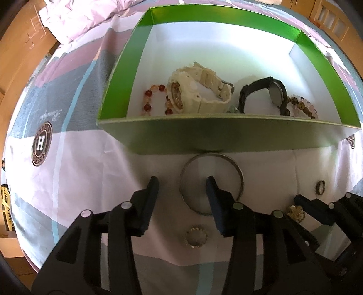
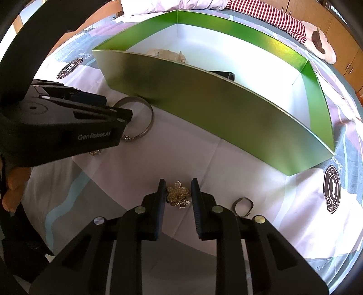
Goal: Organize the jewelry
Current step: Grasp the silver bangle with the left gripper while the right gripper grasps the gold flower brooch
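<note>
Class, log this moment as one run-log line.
left gripper: astride bangle rim | right gripper: around flower brooch | box: watches inside

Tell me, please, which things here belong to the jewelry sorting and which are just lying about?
Job: green box, white watch, black watch, red beads, brown beads, bangle, flower brooch, sparkly ring, dark ring.

Lying about: bedsheet, pink duvet, striped cloth.

A bed (image 1: 79, 163) with a pink, grey and white patterned sheet carries a green box (image 1: 226, 138) at the far side. Near it lie a bangle (image 1: 240, 172), a beaded ring (image 1: 196, 236), a flower brooch (image 2: 178, 192) and a band ring (image 2: 242, 205).
</note>
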`<state>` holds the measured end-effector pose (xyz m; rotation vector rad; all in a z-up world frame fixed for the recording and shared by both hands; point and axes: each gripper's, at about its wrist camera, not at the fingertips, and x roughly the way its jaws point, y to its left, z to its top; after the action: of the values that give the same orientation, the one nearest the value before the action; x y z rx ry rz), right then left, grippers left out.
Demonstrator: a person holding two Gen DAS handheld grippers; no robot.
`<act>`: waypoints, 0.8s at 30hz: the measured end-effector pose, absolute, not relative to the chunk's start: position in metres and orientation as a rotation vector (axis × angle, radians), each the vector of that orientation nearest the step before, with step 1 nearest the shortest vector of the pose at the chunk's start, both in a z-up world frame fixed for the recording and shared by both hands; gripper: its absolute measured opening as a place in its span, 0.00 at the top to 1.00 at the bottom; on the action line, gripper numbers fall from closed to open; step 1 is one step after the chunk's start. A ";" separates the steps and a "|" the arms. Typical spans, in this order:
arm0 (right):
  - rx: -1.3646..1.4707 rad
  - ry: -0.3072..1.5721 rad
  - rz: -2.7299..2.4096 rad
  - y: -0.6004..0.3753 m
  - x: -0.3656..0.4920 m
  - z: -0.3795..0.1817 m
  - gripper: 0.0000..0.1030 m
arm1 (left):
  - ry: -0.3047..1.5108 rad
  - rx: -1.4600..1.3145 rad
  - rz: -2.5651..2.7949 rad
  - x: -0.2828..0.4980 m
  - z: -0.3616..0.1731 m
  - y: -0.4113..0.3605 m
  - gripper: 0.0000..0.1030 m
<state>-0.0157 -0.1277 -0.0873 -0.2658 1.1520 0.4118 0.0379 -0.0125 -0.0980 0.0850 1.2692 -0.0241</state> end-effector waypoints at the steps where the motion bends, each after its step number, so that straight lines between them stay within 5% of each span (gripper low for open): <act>1: -0.266 1.152 0.412 -0.128 -0.016 -0.087 0.78 | 1.279 0.072 -0.034 0.037 -0.098 -0.012 0.52; 4: -0.269 1.152 0.411 -0.127 -0.016 -0.088 0.78 | 1.290 0.063 -0.053 0.034 -0.099 -0.013 0.57; 8: -0.270 1.151 0.410 -0.126 -0.016 -0.088 0.78 | 1.287 0.057 -0.090 0.032 -0.097 -0.014 0.89; 24: -0.189 1.111 0.366 -0.139 -0.011 -0.075 0.78 | 1.322 -0.210 -0.197 0.047 -0.079 0.034 0.97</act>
<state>-0.0112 -0.1394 -0.0745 -0.1890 1.1109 0.3664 0.0470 0.0335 -0.0791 -0.2104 1.3215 -0.1969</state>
